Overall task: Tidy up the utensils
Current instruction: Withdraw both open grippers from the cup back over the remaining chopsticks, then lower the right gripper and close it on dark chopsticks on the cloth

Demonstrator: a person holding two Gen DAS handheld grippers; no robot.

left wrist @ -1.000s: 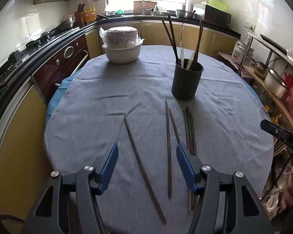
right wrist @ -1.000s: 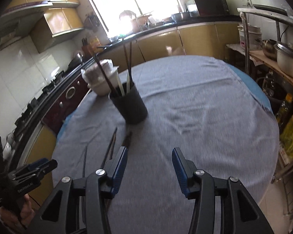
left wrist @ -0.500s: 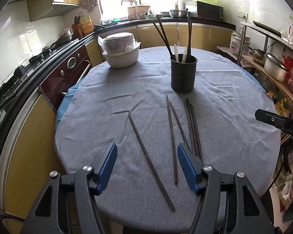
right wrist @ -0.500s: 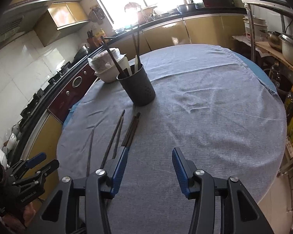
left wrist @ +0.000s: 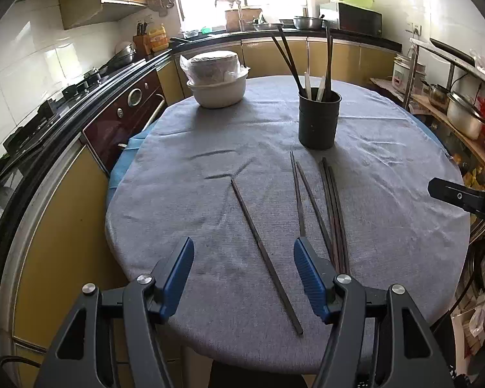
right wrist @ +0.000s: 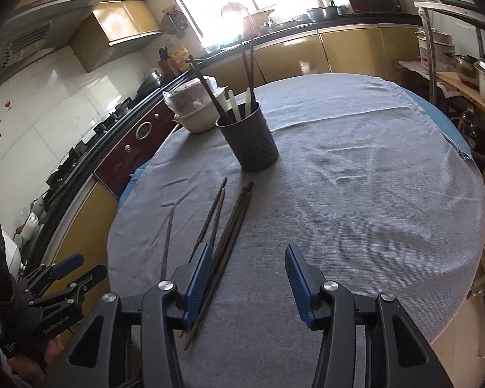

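Several dark chopsticks (left wrist: 331, 207) lie loose on the grey tablecloth (left wrist: 210, 135); one lone chopstick (left wrist: 265, 252) lies apart to their left. They also show in the right wrist view (right wrist: 229, 229). A black utensil holder (left wrist: 319, 119) stands behind them with chopsticks and white utensils upright in it; it also shows in the right wrist view (right wrist: 252, 139). My left gripper (left wrist: 242, 252) is open and empty above the near table edge. My right gripper (right wrist: 247, 258) is open and empty, right of the loose chopsticks.
A white bowl (left wrist: 218, 92) with a plastic-wrapped stack on it stands at the back left of the table. A stove and oven (left wrist: 126, 106) run along the left. Shelves with pots (left wrist: 462, 116) stand at the right. The tablecloth's right half (right wrist: 371, 177) is bare.
Both grippers have pulled back and up from the table, so more of the table and its near edge shows. Chopsticks and holder have not moved.
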